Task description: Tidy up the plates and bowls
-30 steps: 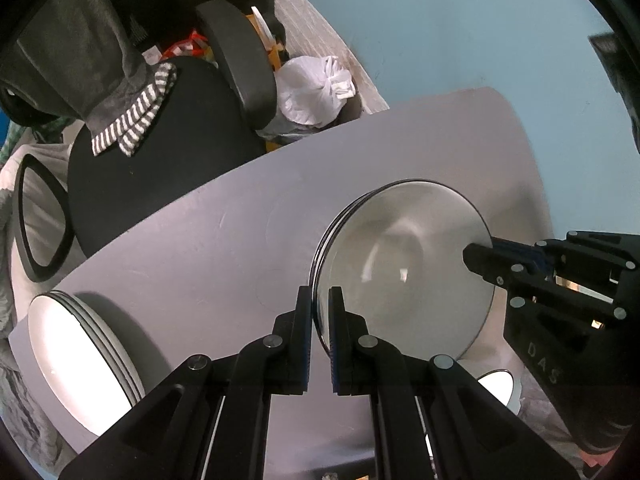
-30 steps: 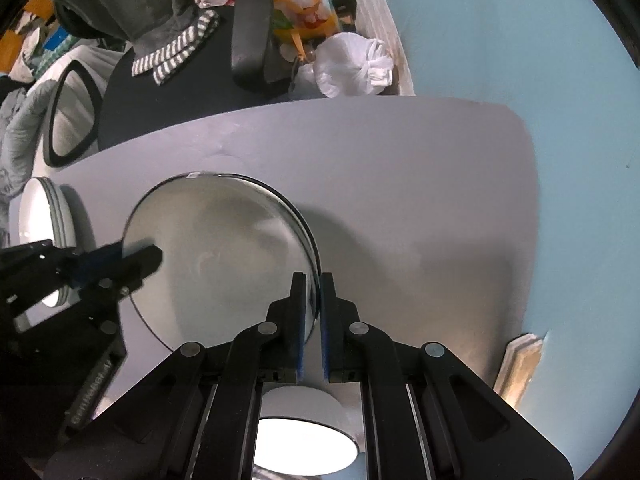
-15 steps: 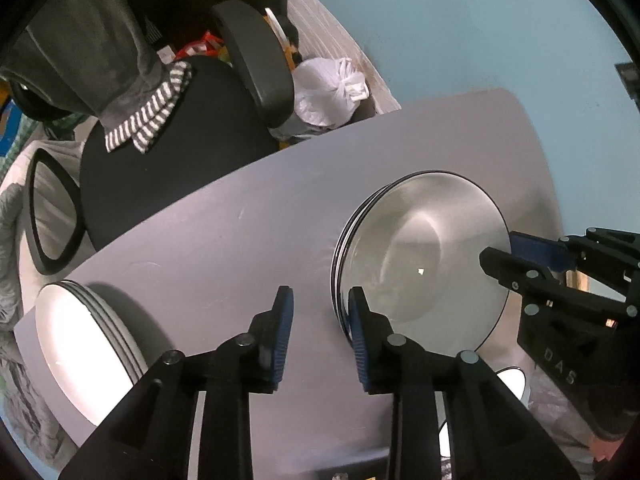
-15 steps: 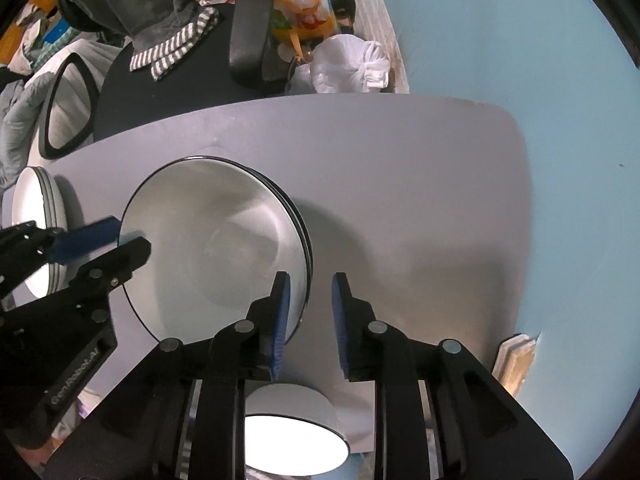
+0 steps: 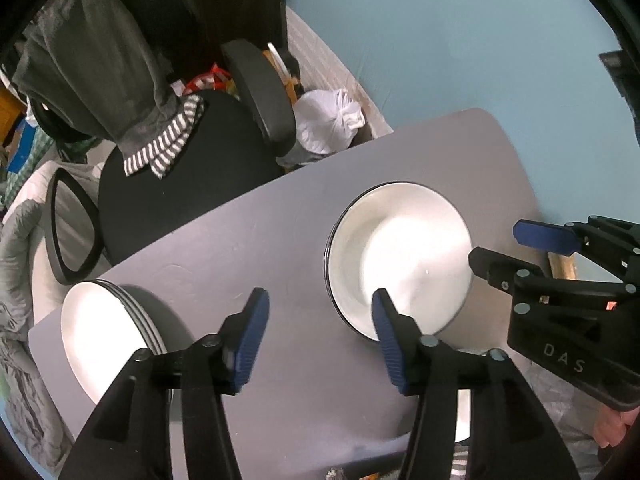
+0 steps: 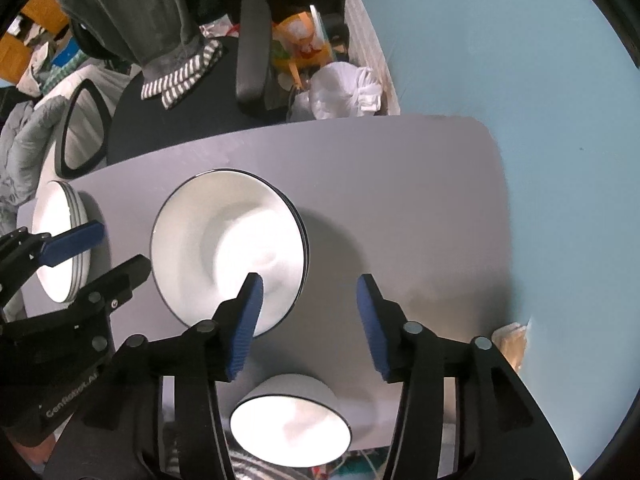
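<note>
A stack of white plates with dark rims (image 5: 404,252) lies on the grey table (image 5: 256,240); it also shows in the right wrist view (image 6: 224,248). My left gripper (image 5: 320,328) is open and empty above the stack's near left edge. My right gripper (image 6: 310,312) is open and empty above the stack's near right edge. A second stack of white plates (image 5: 100,332) sits at the table's left corner, also in the right wrist view (image 6: 60,248). A white bowl (image 6: 290,428) stands near the front edge.
A black office chair (image 5: 188,168) with a grey garment stands beyond the table's far edge. A white bag (image 5: 328,124) lies on the floor by the blue wall (image 5: 440,40). A wooden object (image 6: 510,344) sits at the table's right edge.
Both grippers opened and let go of the plate, which now lies flat on the middle stack. Both grippers have drawn back and up from it.
</note>
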Demonstrator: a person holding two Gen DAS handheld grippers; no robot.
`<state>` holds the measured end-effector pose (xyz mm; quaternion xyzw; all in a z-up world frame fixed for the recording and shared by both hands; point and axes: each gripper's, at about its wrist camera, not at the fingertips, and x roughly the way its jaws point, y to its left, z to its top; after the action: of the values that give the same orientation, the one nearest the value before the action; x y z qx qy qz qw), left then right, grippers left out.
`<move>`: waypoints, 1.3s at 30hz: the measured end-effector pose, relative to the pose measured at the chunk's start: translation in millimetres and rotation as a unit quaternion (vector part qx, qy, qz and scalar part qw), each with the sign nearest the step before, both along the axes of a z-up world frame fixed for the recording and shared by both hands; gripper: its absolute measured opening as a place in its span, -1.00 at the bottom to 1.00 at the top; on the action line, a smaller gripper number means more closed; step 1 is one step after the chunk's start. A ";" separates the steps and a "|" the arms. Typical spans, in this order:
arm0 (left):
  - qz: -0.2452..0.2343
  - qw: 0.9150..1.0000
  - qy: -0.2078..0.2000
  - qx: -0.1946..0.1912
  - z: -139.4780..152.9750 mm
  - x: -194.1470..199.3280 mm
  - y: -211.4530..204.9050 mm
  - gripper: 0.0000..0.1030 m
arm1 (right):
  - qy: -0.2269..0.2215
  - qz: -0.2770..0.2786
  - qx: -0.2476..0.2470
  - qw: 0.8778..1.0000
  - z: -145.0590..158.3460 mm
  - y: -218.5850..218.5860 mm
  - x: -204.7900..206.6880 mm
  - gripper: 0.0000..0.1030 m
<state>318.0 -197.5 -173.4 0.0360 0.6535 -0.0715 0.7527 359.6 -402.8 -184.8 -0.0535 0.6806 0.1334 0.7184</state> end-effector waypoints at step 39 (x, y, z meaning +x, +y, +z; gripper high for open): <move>-0.053 0.998 -0.001 -0.036 19.0 -125.5 -5.4 0.27 | -0.028 -0.099 0.003 0.995 42.9 -64.0 -136.6 0.14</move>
<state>192.5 -202.9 -154.3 0.0432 0.6466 -0.1350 0.7496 223.1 -466.8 -141.9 0.0130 0.6616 0.0620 0.7472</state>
